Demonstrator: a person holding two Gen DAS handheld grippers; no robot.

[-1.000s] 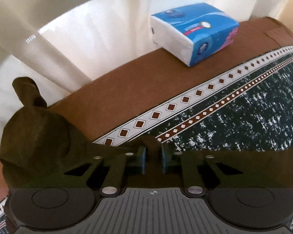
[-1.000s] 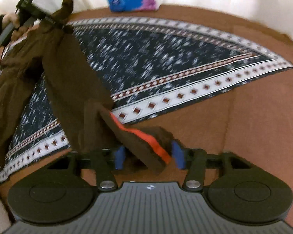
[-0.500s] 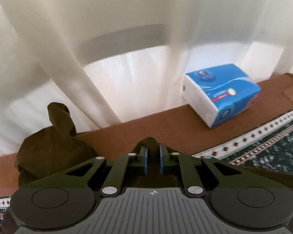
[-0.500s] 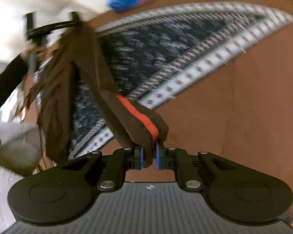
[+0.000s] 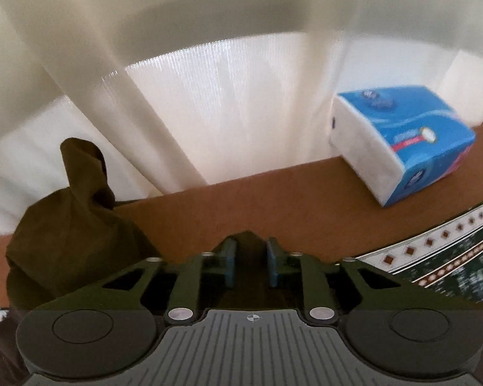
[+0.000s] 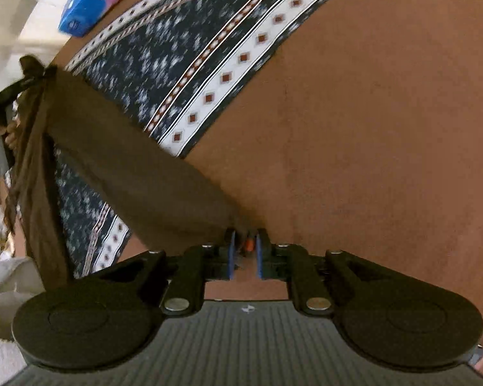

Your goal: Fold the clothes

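A dark brown garment (image 6: 119, 167) hangs stretched in the air between my two grippers, above a brown table (image 6: 386, 128). My right gripper (image 6: 244, 251) is shut on one end of it, where an orange trim shows between the fingers. My left gripper (image 5: 250, 257) is shut on the other end; a bunch of the brown cloth (image 5: 71, 225) sticks up at its left. In the right wrist view the left gripper (image 6: 19, 85) shows at far left, holding the cloth up.
A dark patterned cloth with a white diamond border (image 6: 190, 64) lies flat on the table, also at the right edge of the left wrist view (image 5: 450, 257). A blue tissue pack (image 5: 402, 138) stands at the table's far edge before a white curtain (image 5: 225, 96).
Both grippers have lifted and pulled apart, drawing the brown garment taut. The right gripper closed on its orange-trimmed end. The left view tilted up towards the curtain.
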